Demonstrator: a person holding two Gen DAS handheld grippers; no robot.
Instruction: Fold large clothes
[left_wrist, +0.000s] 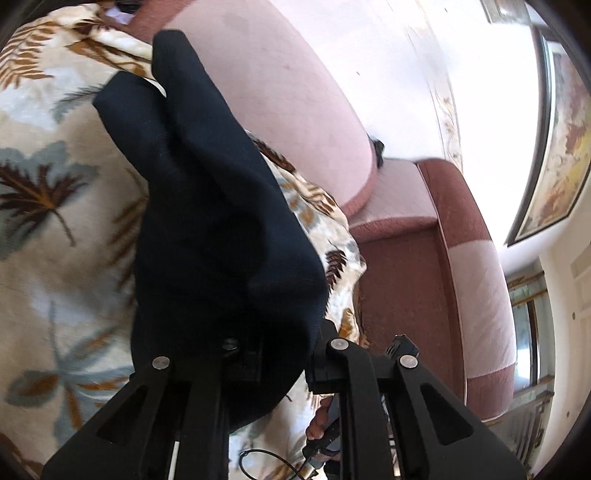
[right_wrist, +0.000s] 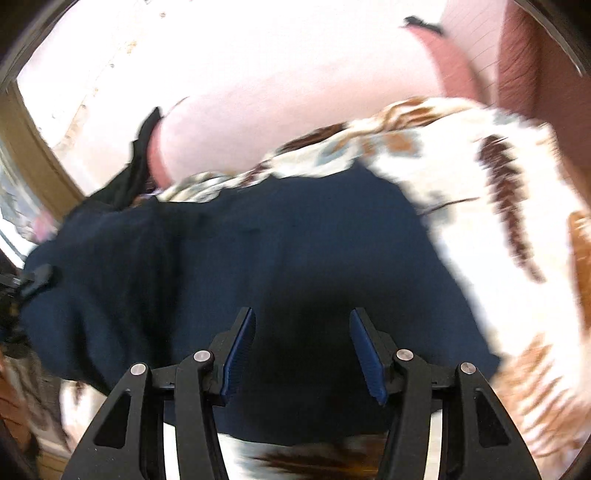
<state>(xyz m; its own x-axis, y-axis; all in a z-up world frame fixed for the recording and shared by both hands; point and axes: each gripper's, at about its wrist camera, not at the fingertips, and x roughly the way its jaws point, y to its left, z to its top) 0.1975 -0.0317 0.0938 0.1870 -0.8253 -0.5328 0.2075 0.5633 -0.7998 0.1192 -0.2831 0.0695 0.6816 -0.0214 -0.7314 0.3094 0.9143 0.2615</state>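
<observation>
Navy garment (right_wrist: 295, 251), one piece, lies on one leaf-print blanket (right_wrist: 498, 221).

Nearest, our left gripper (left_wrist: 284, 350) pinches a raised fold of it; our right gripper (right_wrist: 303, 354) hovers above with jaws spread, gripping nothing. Beyond stands one pink sofa (left_wrist: 472, 258).

No text, label, brand, number or sign can be read in either view.
</observation>
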